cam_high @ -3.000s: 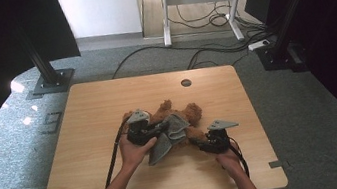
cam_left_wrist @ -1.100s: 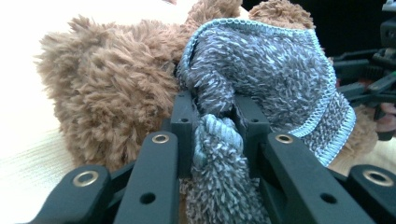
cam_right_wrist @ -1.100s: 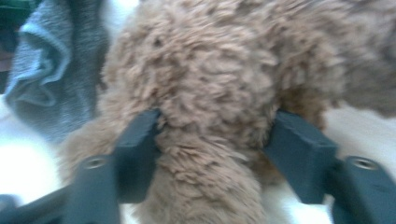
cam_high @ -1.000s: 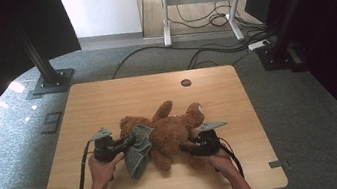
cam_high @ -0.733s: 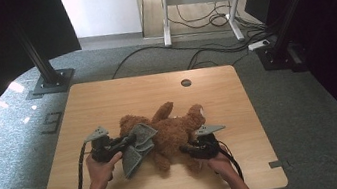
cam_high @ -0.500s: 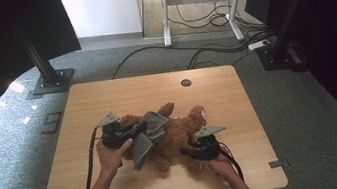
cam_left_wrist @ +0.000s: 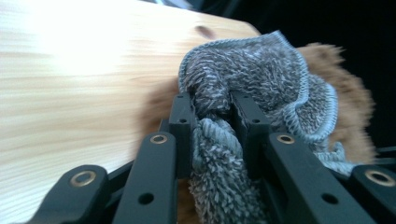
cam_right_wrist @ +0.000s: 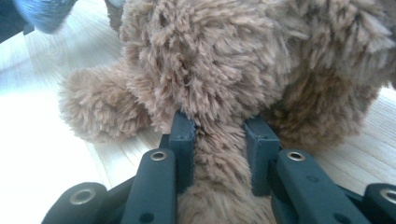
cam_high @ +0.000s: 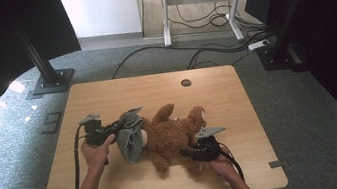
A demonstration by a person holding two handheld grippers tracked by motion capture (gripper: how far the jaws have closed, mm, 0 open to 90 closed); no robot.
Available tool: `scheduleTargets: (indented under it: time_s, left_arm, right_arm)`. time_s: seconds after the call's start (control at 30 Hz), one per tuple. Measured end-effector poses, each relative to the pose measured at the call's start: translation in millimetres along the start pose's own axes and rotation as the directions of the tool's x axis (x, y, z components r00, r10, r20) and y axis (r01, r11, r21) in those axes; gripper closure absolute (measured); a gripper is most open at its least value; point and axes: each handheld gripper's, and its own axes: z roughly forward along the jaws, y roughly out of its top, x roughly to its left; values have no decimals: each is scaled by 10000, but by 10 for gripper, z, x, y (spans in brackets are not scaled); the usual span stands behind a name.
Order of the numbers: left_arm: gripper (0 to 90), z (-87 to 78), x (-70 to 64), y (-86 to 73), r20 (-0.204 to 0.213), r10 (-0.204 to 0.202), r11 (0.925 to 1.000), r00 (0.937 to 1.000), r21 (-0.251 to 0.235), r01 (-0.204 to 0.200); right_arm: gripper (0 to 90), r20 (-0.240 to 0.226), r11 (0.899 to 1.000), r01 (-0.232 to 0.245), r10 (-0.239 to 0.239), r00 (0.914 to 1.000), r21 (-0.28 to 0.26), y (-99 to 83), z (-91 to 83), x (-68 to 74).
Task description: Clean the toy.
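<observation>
A brown teddy bear (cam_high: 175, 134) lies on its back in the middle of the wooden table (cam_high: 106, 96). A grey towel (cam_high: 130, 135) hangs against the bear's left end. My left gripper (cam_high: 116, 126) is shut on a bunched fold of the towel (cam_left_wrist: 261, 79), which is pinched between the jaws in the left gripper view. Behind the cloth the bear's fur (cam_left_wrist: 345, 88) shows. My right gripper (cam_high: 188, 152) is shut on a limb of the bear (cam_right_wrist: 219, 158) at its near right side, with the furry body (cam_right_wrist: 243, 60) looming above the jaws.
The table has a round cable hole (cam_high: 185, 83) near its far edge. Bare wood lies along the left and far sides. A black stand base (cam_high: 52, 81) sits on the carpet beyond the left corner. Cables (cam_high: 205, 18) run under a desk at the back.
My left gripper has carried the towel from the bear's middle out to the left, then back to the right and farther up, against the bear's left end. The right gripper has stayed on the bear's limb.
</observation>
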Motion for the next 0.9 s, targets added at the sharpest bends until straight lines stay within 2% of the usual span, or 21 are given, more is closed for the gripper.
scheduleTargets:
  time_s: [0.07,0.1,0.13,0.27,0.33,0.37,0.4,0.43,0.47,0.5,0.53,0.57,0.6,0.63,0.73,0.9]
  left_arm:
    - [730,-55,89,-84,-241,24,9998,9997,194,-19]
    - [732,-55,89,-84,-241,24,9998,9997,194,-19]
    - [733,-85,127,-116,-477,162,9995,9987,264,-150]
    - [738,-147,128,-116,-659,316,9994,9973,157,-306]
    - [740,-190,74,-84,-522,535,9986,9972,-15,-537]
    - [741,-221,-31,-38,-249,857,9961,9960,-194,-862]
    - [741,-225,-99,-14,-108,1014,9944,9948,-278,-1017]
    - [742,-225,-99,-14,-108,1014,9944,9948,-278,-1017]
    - [742,-221,-172,9,94,1145,9929,9934,-329,-1142]
    - [743,-182,-332,45,510,1454,9889,9881,-375,-1436]
    - [743,-182,-332,45,510,1454,9889,9881,-375,-1436]
    - [743,-151,-419,57,683,1627,9864,9843,-350,-1606]
    - [743,-71,-587,74,1043,1975,9803,9747,-307,-1954]
    - [743,-71,-587,74,1043,1975,9803,9747,-307,-1954]
    - [743,76,-829,70,1505,2321,9725,9610,-157,-2324]
    - [743,371,-1186,-13,2306,2567,9632,9386,194,-2682]
  right_arm:
    - [699,16,10000,42,-42,10000,-17,-2,3,3]
    - [699,16,10000,42,-42,10000,-17,-2,3,3]
    - [698,6,10000,-2,2,10000,-29,-2,2,0]
    - [698,41,10000,-7,7,10000,-46,-3,2,4]
    - [698,36,10000,-12,12,10000,-43,-2,2,2]
    - [698,28,10000,-38,38,10000,-49,-2,2,-4]
    - [698,26,10000,-43,43,10000,-51,-2,2,-5]
    - [698,26,10000,-43,43,10000,-51,-2,2,-5]
    - [699,28,10000,-46,46,10000,-57,-2,3,-6]
    - [699,32,10000,-37,37,10000,-80,-3,4,-5]
    - [699,32,10000,-37,37,10000,-80,-3,4,-5]
    - [698,35,10000,-46,46,10000,-81,-3,3,-4]
    - [699,52,10000,-33,33,10000,-73,-3,1,-2]
    - [699,52,10000,-33,33,10000,-73,-3,1,-2]
    - [698,35,9999,-55,55,10000,-101,-5,1,-5]
    - [698,12,9998,-101,101,9999,-161,-15,1,-9]
